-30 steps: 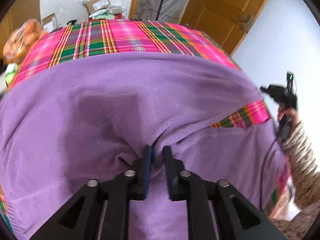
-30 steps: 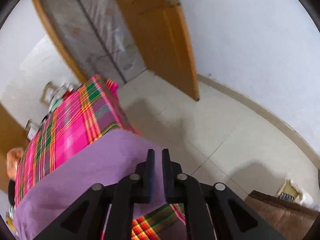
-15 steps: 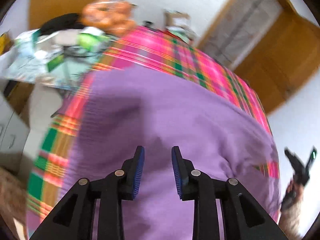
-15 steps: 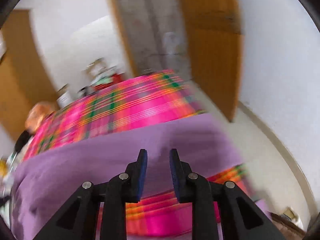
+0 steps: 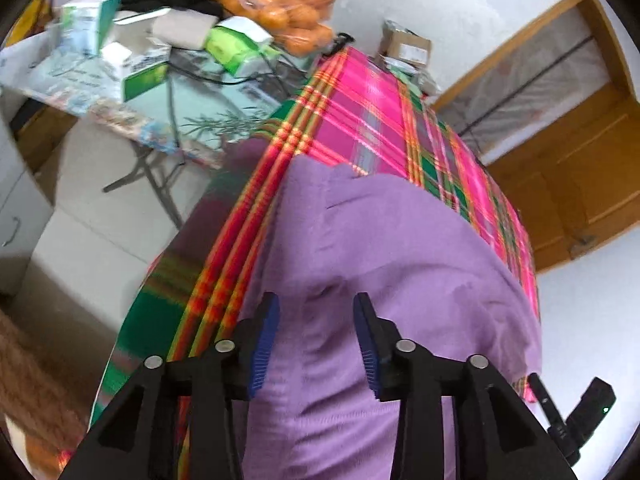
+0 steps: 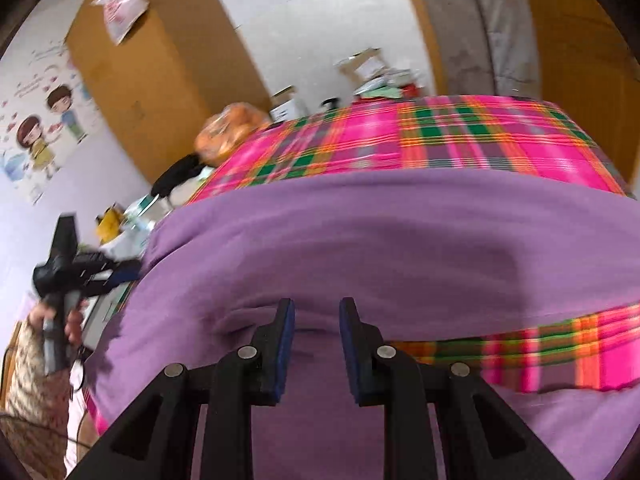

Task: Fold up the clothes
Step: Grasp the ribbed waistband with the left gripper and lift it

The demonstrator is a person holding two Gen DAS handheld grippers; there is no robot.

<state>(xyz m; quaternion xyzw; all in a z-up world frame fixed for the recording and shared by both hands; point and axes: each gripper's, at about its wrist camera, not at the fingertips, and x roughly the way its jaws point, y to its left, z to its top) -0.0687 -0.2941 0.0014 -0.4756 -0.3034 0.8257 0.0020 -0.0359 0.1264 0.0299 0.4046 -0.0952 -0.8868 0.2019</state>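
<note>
The purple garment (image 5: 400, 248) lies spread over the plaid-covered table (image 5: 360, 120). The left gripper (image 5: 316, 336) hovers above it with jaws wide apart — gripping nothing. The right gripper (image 6: 316, 344) — also parted and empty — hangs over its near edge.

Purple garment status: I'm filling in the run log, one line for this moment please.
stage: fold | purple garment lying on plaid cloth | left gripper open, empty | right gripper open, empty
</note>
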